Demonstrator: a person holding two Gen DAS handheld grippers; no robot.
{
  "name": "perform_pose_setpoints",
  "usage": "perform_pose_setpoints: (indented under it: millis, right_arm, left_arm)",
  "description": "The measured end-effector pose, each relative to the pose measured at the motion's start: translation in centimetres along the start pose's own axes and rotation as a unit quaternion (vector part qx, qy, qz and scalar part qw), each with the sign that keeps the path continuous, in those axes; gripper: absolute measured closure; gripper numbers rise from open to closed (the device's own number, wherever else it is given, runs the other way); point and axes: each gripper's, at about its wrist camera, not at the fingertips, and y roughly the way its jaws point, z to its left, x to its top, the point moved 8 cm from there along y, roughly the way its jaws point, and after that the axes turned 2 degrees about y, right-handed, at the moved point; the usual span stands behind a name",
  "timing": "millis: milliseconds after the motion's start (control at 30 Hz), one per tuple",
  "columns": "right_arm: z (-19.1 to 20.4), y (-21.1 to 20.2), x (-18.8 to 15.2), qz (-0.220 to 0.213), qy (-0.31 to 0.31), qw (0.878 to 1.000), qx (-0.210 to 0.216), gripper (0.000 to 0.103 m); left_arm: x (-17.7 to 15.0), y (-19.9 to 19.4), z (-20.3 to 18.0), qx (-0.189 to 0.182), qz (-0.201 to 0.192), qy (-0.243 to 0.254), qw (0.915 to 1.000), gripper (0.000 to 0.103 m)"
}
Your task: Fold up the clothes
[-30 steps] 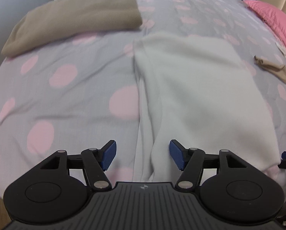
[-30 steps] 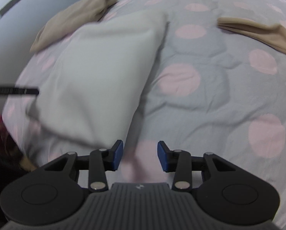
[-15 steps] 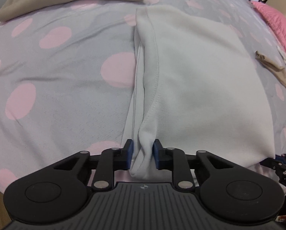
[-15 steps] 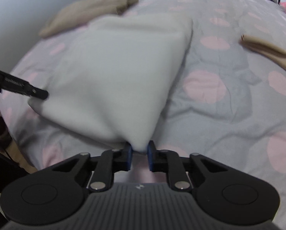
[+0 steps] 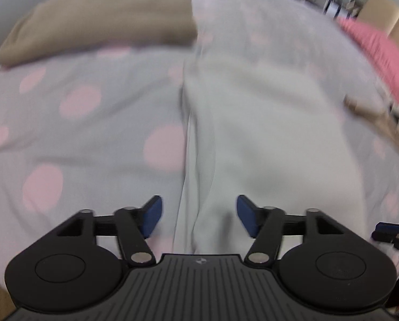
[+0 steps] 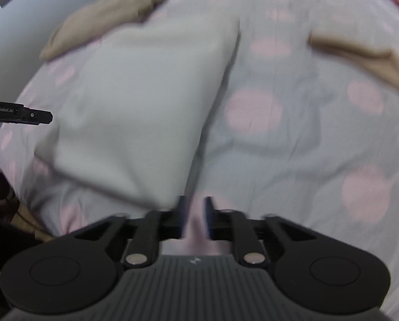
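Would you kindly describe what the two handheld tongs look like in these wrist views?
Both the left tongs and the right tongs are matte black, with a ribbed grey-black deck, two round discs, silver pivot pins and blue pads. The left one's side, seen from the right view, carries white "GenRobot.AI" lettering.

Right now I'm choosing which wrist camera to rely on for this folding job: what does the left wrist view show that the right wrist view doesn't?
Only the left wrist view shows the left gripper, jaws opening over the near edge of the white garment without pressing it, and a cardboard box beyond the pink pillow.

Only the right wrist view shows the right gripper, jaws opening with only bedspread between them, and a pale panel top left.

Both show the white garment, the folded tan garment, the loose tan piece and the spotted bedspread.
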Motion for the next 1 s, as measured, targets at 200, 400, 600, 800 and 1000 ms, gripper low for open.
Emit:
perform_pose_setpoints:
  millis: [200, 400, 600, 800, 1000]
  right_arm:
    - [-1.0, 1.0, 5.3, -0.027, 0.043, 0.997, 0.051, 0.042]
    - [-2.7, 4.8, 9.7, -0.020, 0.094, 0.992, 0.085, 0.038]
    - [-4.6, 9.3, 13.1, -0.008, 0.140, 0.985, 0.099, 0.037]
    - [-5.3, 12.6, 14.8, 0.001, 0.163, 0.979, 0.124, 0.037]
    - [-5.0, 14.4, 15.3, -0.003, 0.172, 0.973, 0.151, 0.037]
  left_arm:
    - [4.5, 2.9, 1.0, -0.025, -0.038, -0.017, 0.9988, 0.038]
    - [6.6, 7.0, 2.3, -0.053, -0.039, -0.048, 0.9967, 0.038]
    - [7.6, 11.1, 2.5, -0.094, -0.014, -0.063, 0.9935, 0.038]
    - [8.4, 13.3, 2.5, -0.126, -0.015, -0.067, 0.9896, 0.039]
    - [9.3, 14.2, 1.9, -0.132, -0.021, -0.046, 0.9899, 0.039]
